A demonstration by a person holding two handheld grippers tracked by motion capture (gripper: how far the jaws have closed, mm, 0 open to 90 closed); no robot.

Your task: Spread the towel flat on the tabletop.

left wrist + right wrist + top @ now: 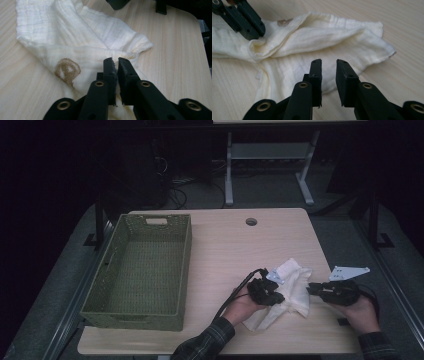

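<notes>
Cloth (292, 287) lay crumpled on the counter (220, 255), right of the basket (142, 265) and well apart from it, not yet folded or moved, so nearly all the work was left. My left jaws (115, 65) were all but closed, nipping a fold at its edge, with a brown mark (67, 70) just beside them. My right jaws (329, 66) stood slightly apart above the cloth's near side, holding nothing. Nothing lay between cloth and basket. I judged the loose bunched folds were the only hindrance.
</notes>
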